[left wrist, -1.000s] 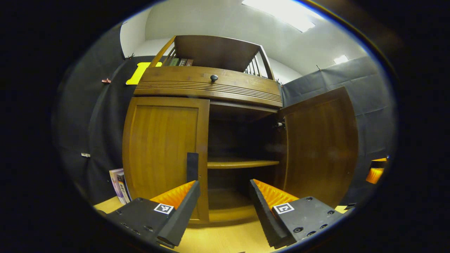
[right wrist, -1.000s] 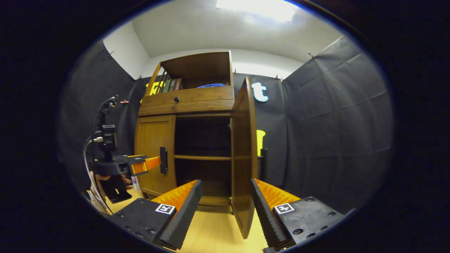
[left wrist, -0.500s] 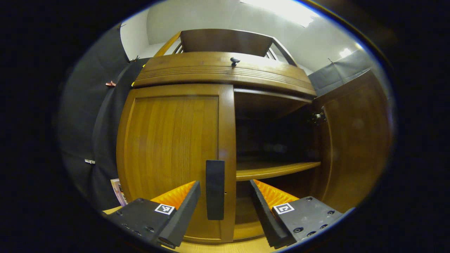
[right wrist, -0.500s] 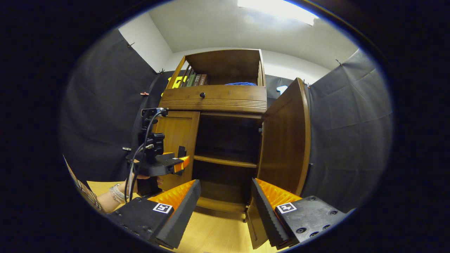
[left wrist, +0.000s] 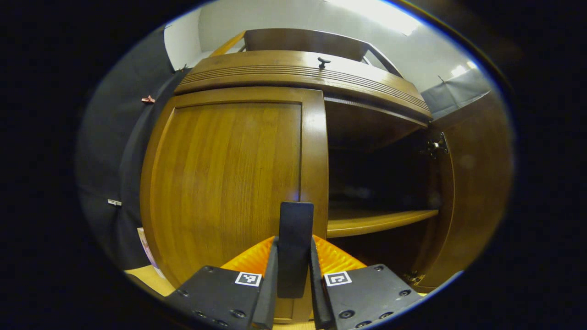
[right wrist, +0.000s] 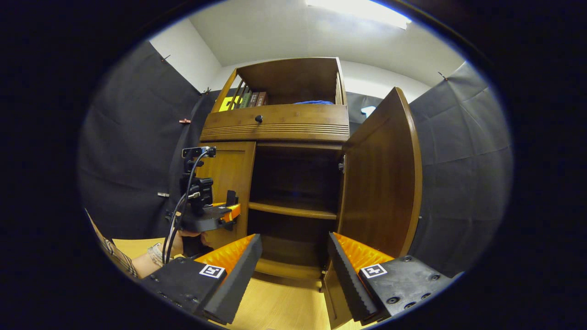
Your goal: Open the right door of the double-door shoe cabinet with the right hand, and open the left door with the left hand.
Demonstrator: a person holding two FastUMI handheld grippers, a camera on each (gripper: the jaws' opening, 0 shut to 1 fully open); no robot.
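The wooden shoe cabinet (right wrist: pixel 279 128) stands ahead with its right door (right wrist: pixel 380 178) swung wide open. Its left door (left wrist: pixel 229 178) is closed against the frame. A dark upright handle (left wrist: pixel 294 250) sits on the left door's inner edge, and my left gripper (left wrist: pixel 293 275) is shut on it, one finger on each side. In the right gripper view the left gripper (right wrist: pixel 227 213) is at that handle, held by a hand (right wrist: pixel 183 236). My right gripper (right wrist: pixel 293 270) is open and holds nothing, in front of the open compartment, short of the right door.
Inside the open half a shelf (left wrist: pixel 376 220) crosses the dark compartment. Above the doors is a drawer with a round knob (right wrist: pixel 259 118), and books (right wrist: pixel 250 98) stand on top. Black cloth walls close in on both sides. The floor (right wrist: pixel 279 305) is light wood.
My left gripper moved in and shut on the left door's handle, from open half a second ago. The right gripper barely shifted and stayed open.
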